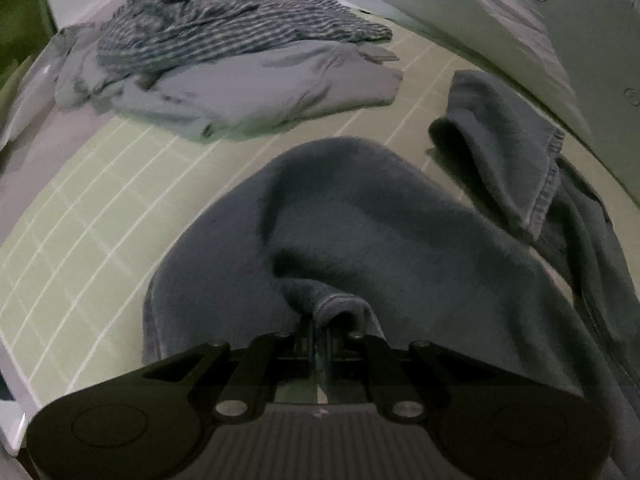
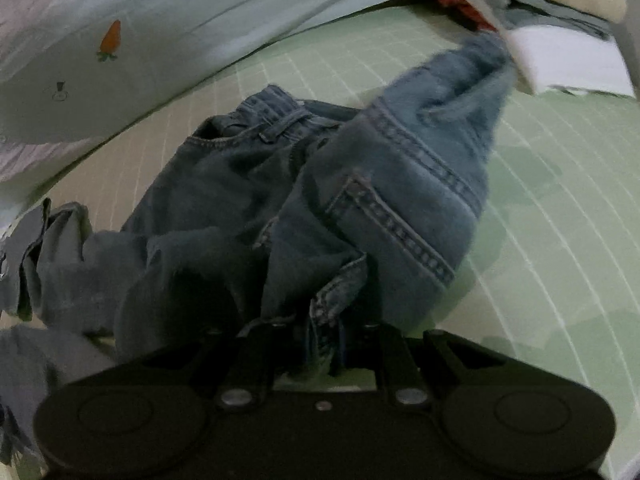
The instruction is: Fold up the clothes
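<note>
Looking down the left hand-held gripper (image 1: 319, 334), I see its jaws drawn nearly together on a rolled hem of the jeans (image 1: 360, 232), with the dark blue cloth bunched up right at the fingertips. From there the denim spreads forward and to the right across the desk (image 1: 80, 240), which is covered by a pale green mat ruled with white grid lines. One leg end lies folded over near the right side of that view, its stitched hem showing. Further back on the mat sits a heap of other clothes: a blue and white striped garment (image 1: 224, 24) crumpled on top of a pale grey garment (image 1: 256, 92), well apart from the jeans.

Through the right wrist camera, my right hand-held gripper (image 2: 324, 340) is likewise closed down tight, pinching a faded seam edge of the same jeans. The waistband with its belt loop lies toward the back of the mat, and a back pocket with double stitching faces up to the right of it. The fabric is rumpled and lifted in folds, not flat. Behind the desk runs a white surface carrying a small carrot picture (image 2: 110, 42). At the upper right corner I can make out something red (image 2: 456, 2) and some pale blurred shapes, too smeared to tell.
</note>
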Motion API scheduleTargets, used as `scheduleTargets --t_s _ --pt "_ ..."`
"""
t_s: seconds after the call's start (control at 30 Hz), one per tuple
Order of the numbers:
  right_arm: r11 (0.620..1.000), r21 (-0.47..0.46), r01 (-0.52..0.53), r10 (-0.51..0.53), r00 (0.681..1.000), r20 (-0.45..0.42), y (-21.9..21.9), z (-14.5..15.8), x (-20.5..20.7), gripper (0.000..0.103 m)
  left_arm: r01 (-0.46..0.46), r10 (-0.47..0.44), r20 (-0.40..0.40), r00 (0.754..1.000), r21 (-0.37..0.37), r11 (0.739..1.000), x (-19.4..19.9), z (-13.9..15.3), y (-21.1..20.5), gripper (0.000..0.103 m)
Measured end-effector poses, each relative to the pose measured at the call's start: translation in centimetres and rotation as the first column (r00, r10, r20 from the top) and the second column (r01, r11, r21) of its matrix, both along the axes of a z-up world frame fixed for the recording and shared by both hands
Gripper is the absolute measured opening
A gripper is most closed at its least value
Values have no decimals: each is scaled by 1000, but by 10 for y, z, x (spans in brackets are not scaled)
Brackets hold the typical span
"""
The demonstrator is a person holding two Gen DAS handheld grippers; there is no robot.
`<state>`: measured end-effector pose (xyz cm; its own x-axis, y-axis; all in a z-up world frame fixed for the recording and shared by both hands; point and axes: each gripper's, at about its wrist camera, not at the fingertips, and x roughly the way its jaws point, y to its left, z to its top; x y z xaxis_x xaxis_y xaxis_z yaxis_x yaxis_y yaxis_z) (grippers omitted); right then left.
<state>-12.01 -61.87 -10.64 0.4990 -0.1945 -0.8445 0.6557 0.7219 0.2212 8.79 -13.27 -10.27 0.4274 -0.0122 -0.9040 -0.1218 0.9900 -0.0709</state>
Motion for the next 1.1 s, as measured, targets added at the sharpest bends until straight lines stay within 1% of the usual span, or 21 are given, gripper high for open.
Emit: scheduleTargets --t_s 0.1,0.2,0.33,0.43,0.5,0.57,0.63,0.67,0.77,0.83,0.93,0.97,1.03,1.1 --pt "1000 -8 -3 3 1000 6 -7 -2 22 14 11 -11 18 1000 -1 1000 20 -2 -14 6" --pt "1000 -24 0 0 1000 14 -17 -5 50 14 27 -28 34 999 19 999 46 -3 -32 6" --pt "998 -65 -23 24 1000 15 -35 -2 100 14 45 -46 64 997 29 999 85 -6 -58 6" --pt "995 -93 -41 45 998 36 -54 -3 144 14 50 -51 92 994 21 999 117 -10 -79 6" --pt "993 -108 -44 50 997 51 -65 -3 170 14 54 -56 93 994 23 998 136 -11 -90 6" --pt "989 -149 -21 27 999 41 -72 -2 187 14 47 -48 78 996 5 999 148 -9 -94 5" --pt "972 -233 -34 38 999 13 -66 3 185 13 31 -29 79 996 -25 999 143 -4 -86 4" --pt "961 -272 -39 40 999 0 -63 5 183 13 23 -20 83 996 -31 999 138 -2 -80 4" --pt "942 -335 7 -8 1000 -1 -56 17 141 13 -3 3 100 995 -1 1000 106 10 -53 3" --pt "941 -337 40 -43 999 -1 -51 24 99 12 -22 22 97 995 1 1000 80 18 -26 4" --pt "958 -276 70 -78 997 -20 -42 25 36 10 -66 69 73 995 -40 997 42 23 17 4" --pt "966 -246 80 -88 996 -23 -36 24 17 10 -77 79 62 995 -34 996 29 22 28 4" --pt "971 -221 89 -100 994 -40 -19 21 -16 10 -98 99 44 994 -29 995 2 19 46 4" --pt "978 -184 98 -109 993 -54 -4 14 -42 11 -120 121 29 992 -32 992 -22 14 62 4"
